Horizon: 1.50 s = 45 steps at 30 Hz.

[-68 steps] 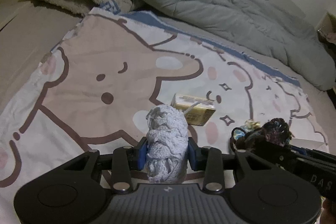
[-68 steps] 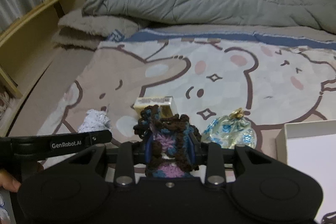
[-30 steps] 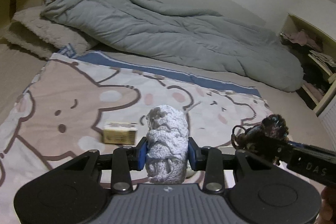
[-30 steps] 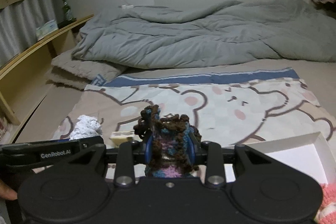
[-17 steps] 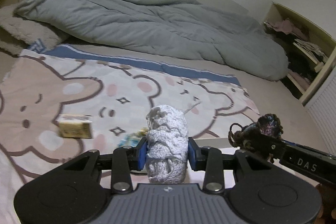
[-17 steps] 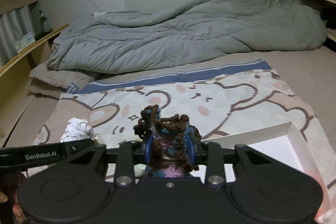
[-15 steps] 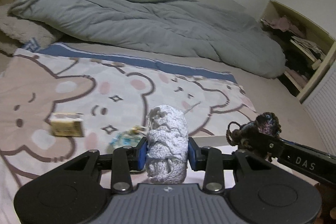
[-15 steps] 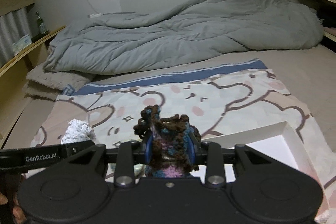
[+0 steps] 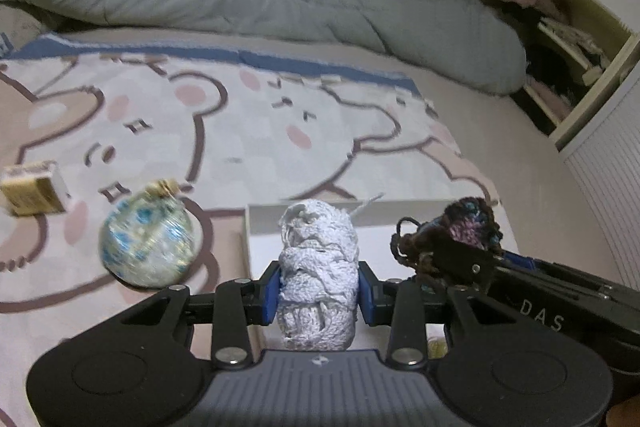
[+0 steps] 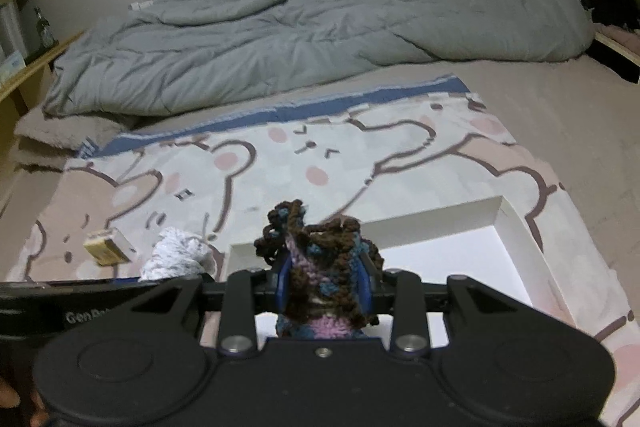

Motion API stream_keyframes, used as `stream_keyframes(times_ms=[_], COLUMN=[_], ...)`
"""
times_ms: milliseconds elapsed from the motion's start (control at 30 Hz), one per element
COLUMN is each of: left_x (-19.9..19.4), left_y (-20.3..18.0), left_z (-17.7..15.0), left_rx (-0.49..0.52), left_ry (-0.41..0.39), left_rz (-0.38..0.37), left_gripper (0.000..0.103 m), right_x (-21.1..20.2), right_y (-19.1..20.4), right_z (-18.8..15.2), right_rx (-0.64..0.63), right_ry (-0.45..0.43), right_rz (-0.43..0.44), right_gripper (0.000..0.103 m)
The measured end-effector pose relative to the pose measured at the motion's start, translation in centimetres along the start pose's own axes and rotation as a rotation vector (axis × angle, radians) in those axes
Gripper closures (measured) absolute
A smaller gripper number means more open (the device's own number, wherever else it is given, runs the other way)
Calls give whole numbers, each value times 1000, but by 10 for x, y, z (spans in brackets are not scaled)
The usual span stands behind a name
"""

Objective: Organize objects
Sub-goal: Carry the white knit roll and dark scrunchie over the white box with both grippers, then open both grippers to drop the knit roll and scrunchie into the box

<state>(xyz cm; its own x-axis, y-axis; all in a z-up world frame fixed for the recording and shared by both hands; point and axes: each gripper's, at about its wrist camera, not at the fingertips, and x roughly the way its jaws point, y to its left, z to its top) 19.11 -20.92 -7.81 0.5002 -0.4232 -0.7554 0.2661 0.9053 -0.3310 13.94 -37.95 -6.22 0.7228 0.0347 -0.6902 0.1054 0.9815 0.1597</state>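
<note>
Both grippers over the white box: left gripper pinching white yarn, right gripper pinching dark crochet piece; loose strands could snag pads on release.

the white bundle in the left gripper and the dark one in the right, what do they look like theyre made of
White bundle: soft matte knitted or crocheted yarn, probably cotton; looped, braided stitches show. Dark bundle: crocheted yarn in brown, blue and pink-purple, fuzzy and matte, with loose loops at the top. The fibre of either can't be told for sure.
</note>
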Motion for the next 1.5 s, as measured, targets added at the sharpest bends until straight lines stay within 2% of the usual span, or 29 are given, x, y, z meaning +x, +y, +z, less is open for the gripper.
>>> stream_keyframes(times_ms=[267, 600, 1033, 1167, 1500], left_x=[32, 50, 57, 55, 49], left_y=[-13, -11, -7, -4, -1], left_z=[-5, -5, -5, -5, -3], left_rx=[5, 13, 17, 10, 10], left_ry=[55, 89, 105, 104, 95], left_rz=[13, 49, 70, 72, 75], left_gripper=[63, 63, 60, 53, 52], right_x=[24, 47, 57, 57, 46], right_y=[-18, -27, -30, -30, -35], right_z=[-9, -17, -19, -21, -18], right_rx=[3, -1, 12, 13, 47], right_ry=[79, 160, 187, 192, 162], right_rz=[-20, -24, -21, -33, -54], right_gripper=[69, 69, 68, 65, 51])
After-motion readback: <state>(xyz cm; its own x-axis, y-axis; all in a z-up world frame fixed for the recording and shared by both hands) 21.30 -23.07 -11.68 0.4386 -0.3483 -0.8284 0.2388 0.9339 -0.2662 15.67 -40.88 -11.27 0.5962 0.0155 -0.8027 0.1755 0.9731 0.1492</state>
